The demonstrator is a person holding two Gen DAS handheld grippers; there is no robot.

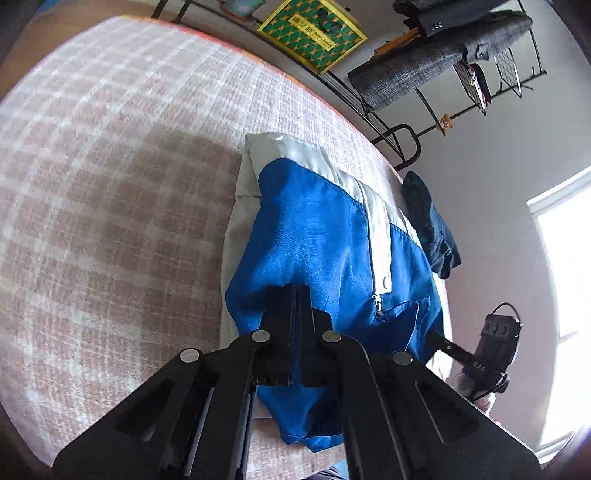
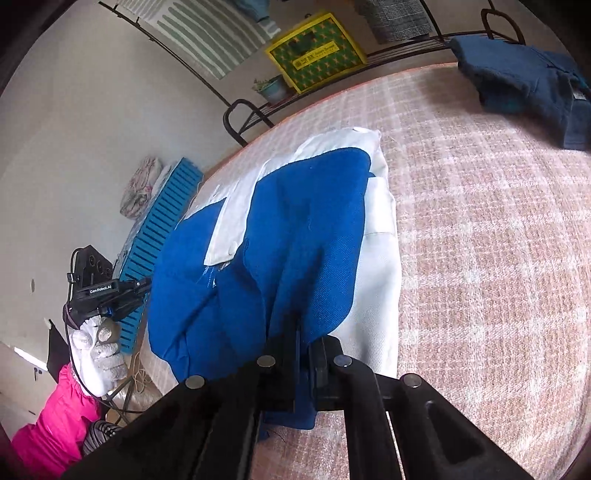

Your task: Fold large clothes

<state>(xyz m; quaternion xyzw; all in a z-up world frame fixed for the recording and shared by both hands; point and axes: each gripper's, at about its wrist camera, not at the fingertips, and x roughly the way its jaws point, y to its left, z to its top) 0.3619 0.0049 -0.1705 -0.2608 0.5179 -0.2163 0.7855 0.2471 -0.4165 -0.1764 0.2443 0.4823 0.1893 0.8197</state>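
A blue and white garment (image 1: 325,236) lies partly folded on the pink checked bed cover (image 1: 110,166). My left gripper (image 1: 297,290) is shut on its blue edge and lifts it off the bed. In the right wrist view the same garment (image 2: 306,221) hangs from my right gripper (image 2: 297,317), which is shut on another part of the blue edge. The white part lies flat underneath. Each gripper shows in the other's view, the right one (image 1: 491,343) and the left one (image 2: 99,291), off the bed's side.
A folded dark blue garment (image 2: 528,81) lies on the bed (image 2: 480,221) at the far corner. A metal rack (image 1: 406,140) with a yellow-green box (image 1: 314,33) and a grey checked jacket (image 1: 436,66) stands behind the bed. A blue slatted crate (image 2: 159,236) stands beside it.
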